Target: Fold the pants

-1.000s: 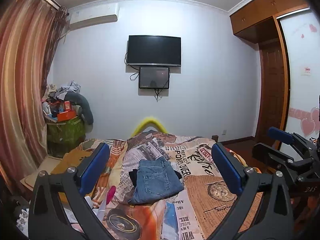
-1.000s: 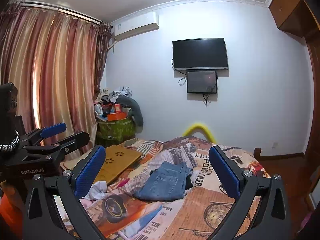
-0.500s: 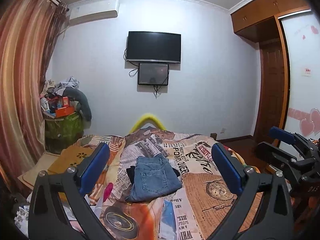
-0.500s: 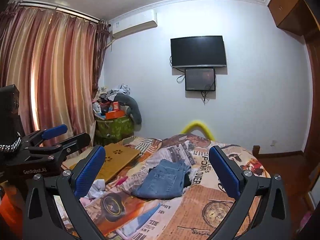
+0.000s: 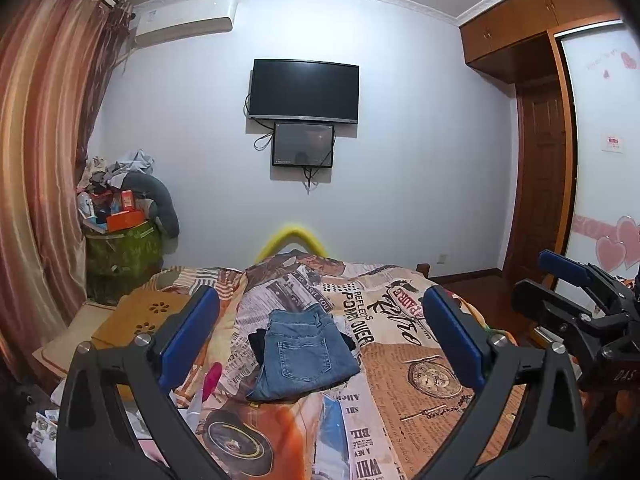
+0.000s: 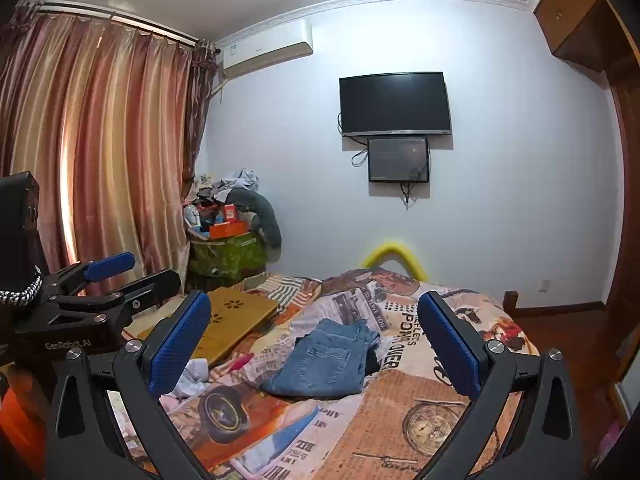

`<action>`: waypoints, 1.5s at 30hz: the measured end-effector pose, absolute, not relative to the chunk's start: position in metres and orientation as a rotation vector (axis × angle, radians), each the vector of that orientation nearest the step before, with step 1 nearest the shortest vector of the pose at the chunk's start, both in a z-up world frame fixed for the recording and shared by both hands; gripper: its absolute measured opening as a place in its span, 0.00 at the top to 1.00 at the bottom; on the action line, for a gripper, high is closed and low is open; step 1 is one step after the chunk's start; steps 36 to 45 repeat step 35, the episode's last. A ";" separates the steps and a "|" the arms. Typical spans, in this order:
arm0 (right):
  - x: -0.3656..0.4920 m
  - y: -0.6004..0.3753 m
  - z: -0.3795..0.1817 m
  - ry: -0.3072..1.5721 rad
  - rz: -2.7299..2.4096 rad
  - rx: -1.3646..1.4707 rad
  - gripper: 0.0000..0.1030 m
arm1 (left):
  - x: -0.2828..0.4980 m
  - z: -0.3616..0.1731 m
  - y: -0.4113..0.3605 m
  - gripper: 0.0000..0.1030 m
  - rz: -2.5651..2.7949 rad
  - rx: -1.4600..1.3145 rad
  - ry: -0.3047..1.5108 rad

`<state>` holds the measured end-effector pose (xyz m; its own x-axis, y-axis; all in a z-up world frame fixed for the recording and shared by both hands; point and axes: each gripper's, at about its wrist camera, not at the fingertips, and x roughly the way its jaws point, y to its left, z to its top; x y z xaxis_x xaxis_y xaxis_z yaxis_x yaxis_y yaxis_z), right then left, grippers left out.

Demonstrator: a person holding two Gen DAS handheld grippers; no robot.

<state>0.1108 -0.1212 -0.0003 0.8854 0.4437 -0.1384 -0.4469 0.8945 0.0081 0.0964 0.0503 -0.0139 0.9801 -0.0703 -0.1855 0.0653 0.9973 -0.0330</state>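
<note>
Blue jeans [image 5: 302,354] lie folded into a compact stack in the middle of the bed [image 5: 420,384], back pocket up, partly over a black garment [image 5: 258,342]. The same jeans [image 6: 326,360] show in the right wrist view. My left gripper [image 5: 320,338] is open, held well back from the jeans and above the bed, nothing between its blue pads. My right gripper [image 6: 314,344] is open too, likewise away from the jeans. Each gripper appears at the edge of the other's view: the right gripper [image 5: 580,300] and the left gripper [image 6: 108,284].
The bed has a newspaper-print cover. A wooden lap tray [image 6: 236,320] and a pink item [image 5: 212,376] lie at its left side. A cluttered green box [image 5: 120,252] stands by the curtain [image 6: 100,160]. A TV [image 5: 304,90] hangs on the far wall; a wardrobe [image 5: 540,160] is at right.
Both grippers have drawn slightly back and tilted up, so the jeans sit a little lower and farther off in each view. The jeans themselves have not moved.
</note>
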 end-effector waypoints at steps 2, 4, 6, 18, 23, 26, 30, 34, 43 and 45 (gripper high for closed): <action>0.111 -0.121 0.000 0.139 0.464 -0.024 0.00 | 0.096 -0.014 0.050 0.00 -0.069 -0.028 0.188; 0.111 -0.122 0.000 0.138 0.464 -0.023 0.00 | 0.097 -0.013 0.050 0.00 -0.075 -0.030 0.187; 0.111 -0.121 0.000 0.139 0.464 -0.025 0.00 | 0.097 -0.013 0.050 0.00 -0.080 -0.028 0.188; 0.109 -0.122 0.000 0.138 0.463 -0.027 0.00 | 0.093 -0.012 0.046 0.00 -0.089 -0.015 0.178; 0.107 -0.121 0.001 0.141 0.462 -0.029 0.00 | 0.093 -0.012 0.049 0.00 -0.093 -0.030 0.187; 0.107 -0.122 0.001 0.140 0.463 -0.028 0.00 | 0.094 -0.012 0.050 0.00 -0.098 -0.032 0.196; 0.106 -0.121 0.001 0.143 0.462 -0.026 0.00 | 0.096 -0.014 0.051 0.00 -0.117 -0.041 0.207; 0.106 -0.120 0.002 0.146 0.461 -0.027 0.00 | 0.097 -0.013 0.053 0.00 -0.109 -0.039 0.204; 0.106 -0.120 0.002 0.146 0.460 -0.026 0.00 | 0.097 -0.014 0.053 0.00 -0.106 -0.038 0.204; 0.106 -0.120 0.002 0.146 0.460 -0.026 0.00 | 0.097 -0.014 0.053 0.00 -0.106 -0.038 0.204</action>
